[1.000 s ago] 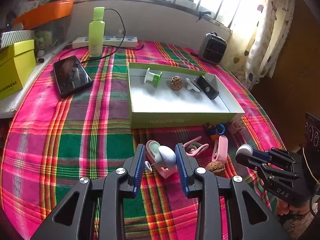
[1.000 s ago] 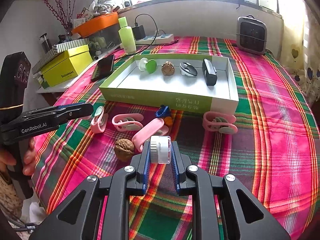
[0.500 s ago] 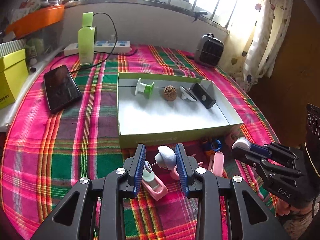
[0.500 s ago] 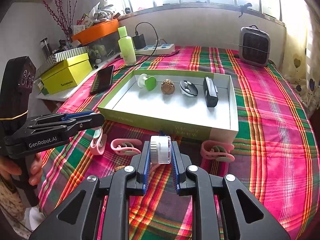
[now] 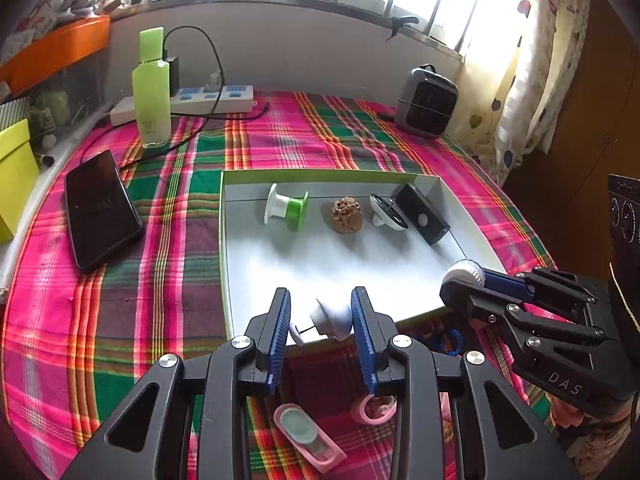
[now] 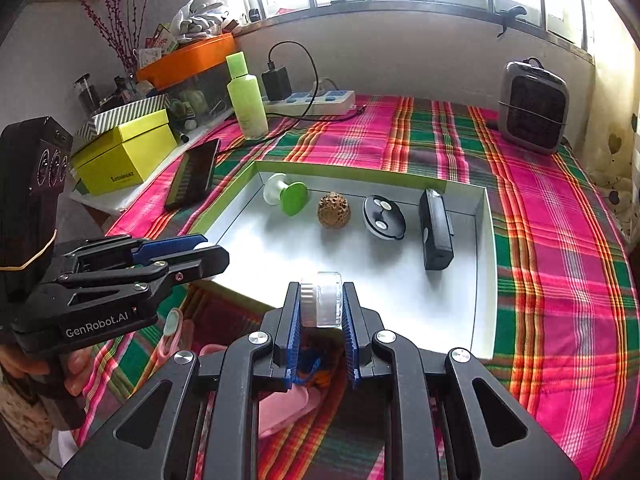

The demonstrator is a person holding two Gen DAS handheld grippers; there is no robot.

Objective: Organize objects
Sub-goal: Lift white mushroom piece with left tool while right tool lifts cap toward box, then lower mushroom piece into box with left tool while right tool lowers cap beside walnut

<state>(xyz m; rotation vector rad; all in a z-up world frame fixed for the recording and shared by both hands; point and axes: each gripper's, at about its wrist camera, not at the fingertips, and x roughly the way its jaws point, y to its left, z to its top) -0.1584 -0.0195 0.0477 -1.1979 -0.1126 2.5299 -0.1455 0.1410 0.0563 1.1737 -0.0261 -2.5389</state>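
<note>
Both grippers were loaded and hovering over the near edge of the tray (image 5: 222,240).

Left gripper (image 5: 320,316) was clamped on a small white bulb-shaped piece (image 5: 334,316) with a thin pin and a little disc sticking out to one side. I couldn't tell what it was from this view. It looked light and hard. The pin looked bendable, so grip belongs on the rounded body, not the stem.

Right gripper (image 6: 320,306) was closed on a small clear jar with ribbed white cap (image 6: 321,300), pinched across its flat ends. Likely light, rigid and slick plastic; it could roll once released, so set it down on a flat end.

Tray already held a row at the far wall: green-and-white spool (image 5: 287,210), walnut (image 5: 347,215), round black-white disc (image 6: 384,216), black block (image 6: 436,234). The near half of the tray floor was open, plenty of room for both drops.

Watch the near tray wall: both loads sat close above it, and the grippers were close to each other on the right side. Pink clips (image 5: 310,436) lay on the cloth below.
</note>
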